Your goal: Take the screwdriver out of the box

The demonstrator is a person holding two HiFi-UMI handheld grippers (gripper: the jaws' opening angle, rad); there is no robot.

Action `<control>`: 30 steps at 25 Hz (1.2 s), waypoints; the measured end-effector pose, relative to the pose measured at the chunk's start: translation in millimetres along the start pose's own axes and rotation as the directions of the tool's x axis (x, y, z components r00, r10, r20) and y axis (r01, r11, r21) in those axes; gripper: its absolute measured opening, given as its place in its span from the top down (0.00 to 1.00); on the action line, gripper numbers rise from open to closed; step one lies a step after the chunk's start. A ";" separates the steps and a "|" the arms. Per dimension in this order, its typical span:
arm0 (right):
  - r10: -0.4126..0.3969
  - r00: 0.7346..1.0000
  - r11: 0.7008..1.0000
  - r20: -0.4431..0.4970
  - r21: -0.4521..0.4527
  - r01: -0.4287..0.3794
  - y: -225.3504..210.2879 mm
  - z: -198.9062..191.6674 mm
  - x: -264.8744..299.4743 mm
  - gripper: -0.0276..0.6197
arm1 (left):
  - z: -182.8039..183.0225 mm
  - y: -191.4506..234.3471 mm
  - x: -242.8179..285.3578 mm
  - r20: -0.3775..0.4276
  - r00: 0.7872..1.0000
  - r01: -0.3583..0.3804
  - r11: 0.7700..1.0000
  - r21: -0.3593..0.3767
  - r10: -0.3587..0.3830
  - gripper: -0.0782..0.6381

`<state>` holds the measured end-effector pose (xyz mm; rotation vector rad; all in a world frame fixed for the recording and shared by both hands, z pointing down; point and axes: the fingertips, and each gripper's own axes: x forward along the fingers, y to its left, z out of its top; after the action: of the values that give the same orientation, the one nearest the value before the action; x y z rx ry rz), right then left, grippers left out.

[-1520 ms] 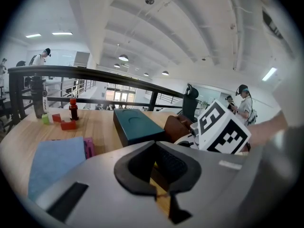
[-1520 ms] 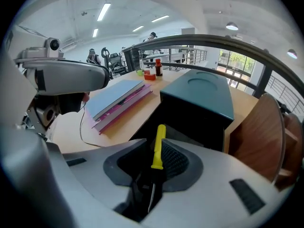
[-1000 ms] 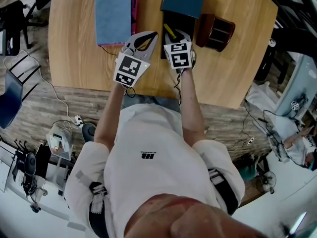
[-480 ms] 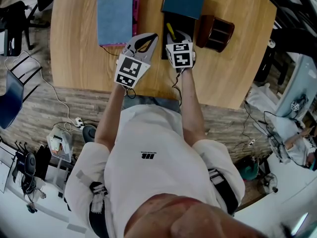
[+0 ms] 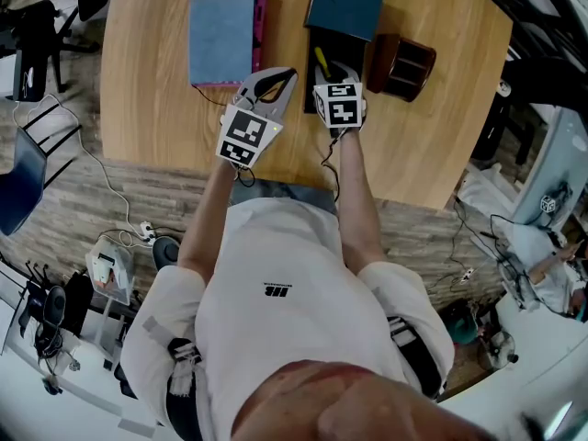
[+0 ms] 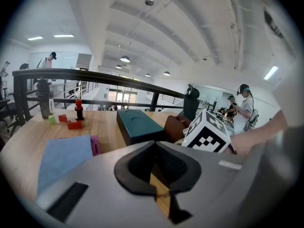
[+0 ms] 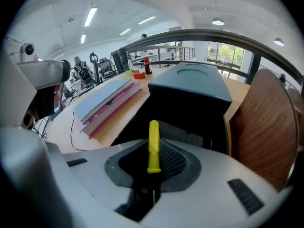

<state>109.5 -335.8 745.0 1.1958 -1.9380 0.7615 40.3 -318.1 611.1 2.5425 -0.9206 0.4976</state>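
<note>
Fingers (image 7: 183,163) of our right gripper (image 7: 151,175) clamp the yellow-handled screwdriver (image 7: 153,146) above the open dark box (image 5: 349,49) on the desk's (image 5: 147,90) far side. Just left, our left gripper's (image 6: 154,194) fingers are pressed together, empty.

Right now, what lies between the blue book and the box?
Nothing but bare table. The head view shows a strip of wood between the book and the box, and the left gripper view shows the same.
</note>
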 end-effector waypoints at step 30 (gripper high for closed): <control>0.006 0.946 0.999 0.325 -0.041 0.008 55.8 49.4 -127.4 0.86 | 33.6 -5.2 -89.5 0.121 0.991 -0.060 0.998 0.026 0.056 0.89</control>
<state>84.4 -290.6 606.8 1.3649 -2.2069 0.5440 -14.3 -283.1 540.7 2.6021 -1.0395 0.3807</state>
